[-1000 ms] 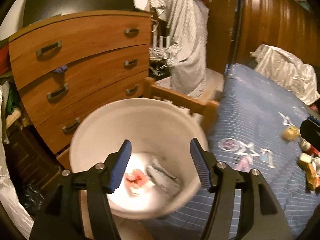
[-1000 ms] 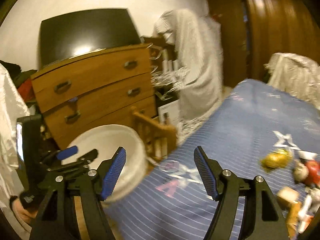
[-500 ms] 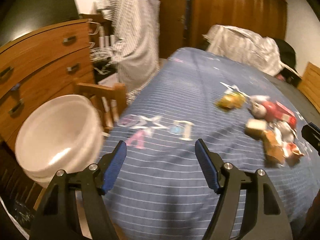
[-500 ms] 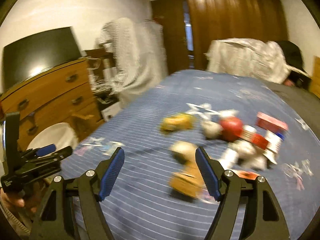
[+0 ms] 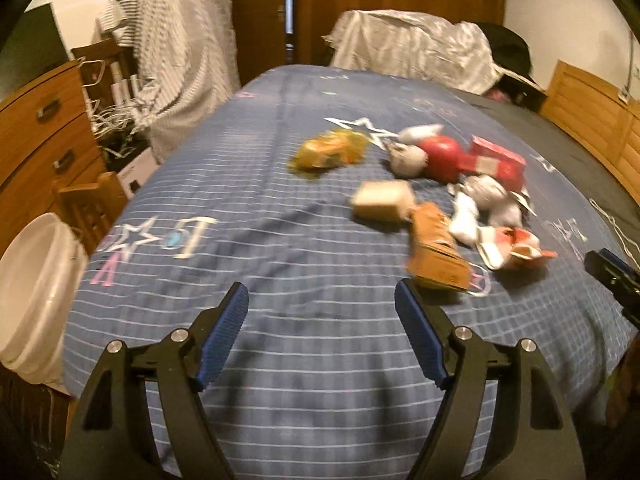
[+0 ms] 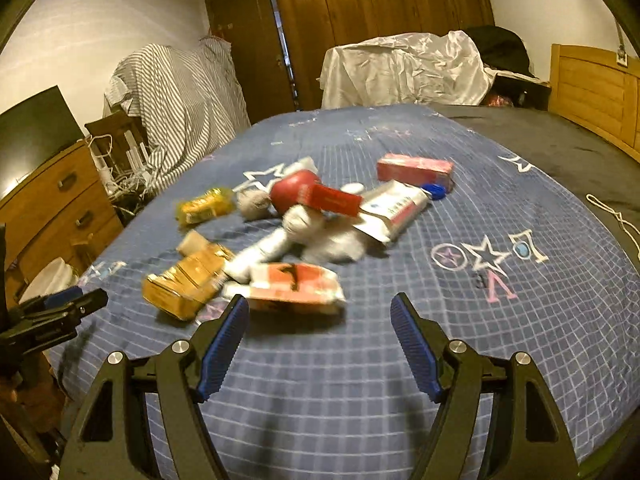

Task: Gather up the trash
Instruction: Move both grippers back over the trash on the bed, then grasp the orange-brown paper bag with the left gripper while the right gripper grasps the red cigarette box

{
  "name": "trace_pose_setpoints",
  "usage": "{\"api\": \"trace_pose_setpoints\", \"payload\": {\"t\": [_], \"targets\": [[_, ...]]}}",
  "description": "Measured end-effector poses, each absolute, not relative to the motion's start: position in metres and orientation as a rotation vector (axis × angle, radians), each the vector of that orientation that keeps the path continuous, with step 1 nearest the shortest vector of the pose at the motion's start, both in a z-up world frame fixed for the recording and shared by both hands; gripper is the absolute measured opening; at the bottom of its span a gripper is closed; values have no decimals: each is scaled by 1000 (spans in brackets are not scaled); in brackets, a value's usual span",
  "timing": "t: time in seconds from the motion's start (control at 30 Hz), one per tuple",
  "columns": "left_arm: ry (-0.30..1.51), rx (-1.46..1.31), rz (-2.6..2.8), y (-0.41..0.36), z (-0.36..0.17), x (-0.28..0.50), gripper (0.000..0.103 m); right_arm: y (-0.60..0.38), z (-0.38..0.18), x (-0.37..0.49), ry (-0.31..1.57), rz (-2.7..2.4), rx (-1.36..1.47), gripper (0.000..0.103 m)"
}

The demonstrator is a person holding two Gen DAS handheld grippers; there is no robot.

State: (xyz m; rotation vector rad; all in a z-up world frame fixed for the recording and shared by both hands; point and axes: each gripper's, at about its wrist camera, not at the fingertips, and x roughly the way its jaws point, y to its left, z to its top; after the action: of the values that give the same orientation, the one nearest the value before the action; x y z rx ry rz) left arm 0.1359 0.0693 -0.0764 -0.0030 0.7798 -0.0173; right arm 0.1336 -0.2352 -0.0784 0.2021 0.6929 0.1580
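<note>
A pile of trash lies on the blue bedspread (image 5: 280, 240): a yellow wrapper (image 5: 328, 150), a tan box (image 5: 384, 200), a brown carton (image 5: 434, 248), a red ball-like thing (image 5: 440, 156) and a red box (image 5: 494, 160). My left gripper (image 5: 320, 290) hovers over bare bedspread short of the brown carton, its jaws opening with nothing between them. My right gripper (image 6: 319, 299) is open and empty, just short of a red-and-white carton (image 6: 296, 286). The white bin (image 5: 28, 288) stands beside the bed's foot on the left.
A wooden dresser (image 5: 36, 128) stands behind the bin. A striped cloth (image 6: 180, 96) drapes a stand beside it. Crumpled white sheets (image 6: 400, 72) and a wooden headboard (image 6: 588, 88) lie at the far end. A white cord (image 6: 612, 216) rests on the dark blanket.
Both views have swung right, from the white bin and dresser to the trash pile on the bed. My left jaws stand a little wider. The bin now sits at the left edge.
</note>
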Motion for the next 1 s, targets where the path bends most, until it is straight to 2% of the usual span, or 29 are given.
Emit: {"api": "trace_pose_setpoints", "payload": {"t": [0.3,0.6,0.77,0.83,0.87,1.0], "targets": [[772,38,-114,27,-83,137,78,-228,-105,140,719,232,87,74],[768,41,-118,17,-78,171,81,-233,-97,146,683,242,152,74],[811,124,-137,-5,-98,200,81,-242,-99,146,689,221,182,74],[831,139,-154,-11,-106,207,62,-245,-99,146,688,219,189,74],[841,132,-166,-11,-108,208,47,-245,-97,147,684,221,189,74],[811,67,-156,-1,-105,203,47,-244,-84,164,637,232,144,74]]}}
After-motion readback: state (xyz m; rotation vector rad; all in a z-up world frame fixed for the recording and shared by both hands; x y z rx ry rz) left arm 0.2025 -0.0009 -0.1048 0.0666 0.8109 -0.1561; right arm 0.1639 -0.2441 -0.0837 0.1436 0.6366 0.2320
